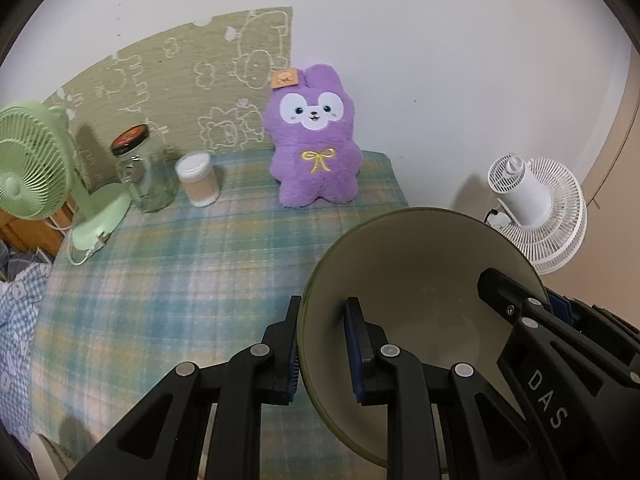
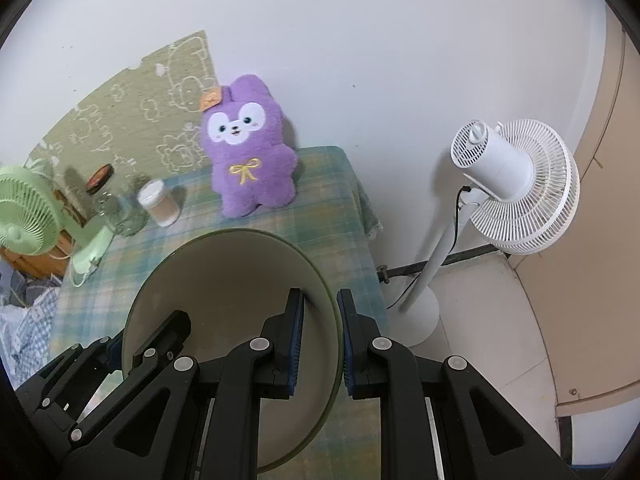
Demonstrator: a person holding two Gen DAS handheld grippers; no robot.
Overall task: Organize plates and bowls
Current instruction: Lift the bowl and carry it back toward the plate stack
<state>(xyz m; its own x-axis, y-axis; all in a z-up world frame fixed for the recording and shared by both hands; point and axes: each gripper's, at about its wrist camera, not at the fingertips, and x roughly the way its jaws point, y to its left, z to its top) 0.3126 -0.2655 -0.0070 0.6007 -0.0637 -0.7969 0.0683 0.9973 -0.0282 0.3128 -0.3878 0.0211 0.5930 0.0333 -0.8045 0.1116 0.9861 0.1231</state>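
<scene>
While both grippers clamped the same bowl (image 1: 420,280), it hung tilted above the plaid tablecloth (image 1: 180,280), filling the lower right of the left wrist view and the lower centre of the right wrist view. At the far left of the left wrist view stood a green fan (image 1: 28,168), then a glass jar (image 1: 146,172) with a dark lid, then a small white-capped container (image 1: 199,179) just beside it. A purple plush rabbit (image 1: 316,140) sat at upper centre against the wall. Lower down, the left gripper (image 1: 324,344) was clenched on the bowl's left rim, one finger inside, one outside. At the right edge, the right gripper (image 2: 320,344) pinched the opposite rim likewise. A white standing fan (image 2: 516,184) stood on the floor at far right.
</scene>
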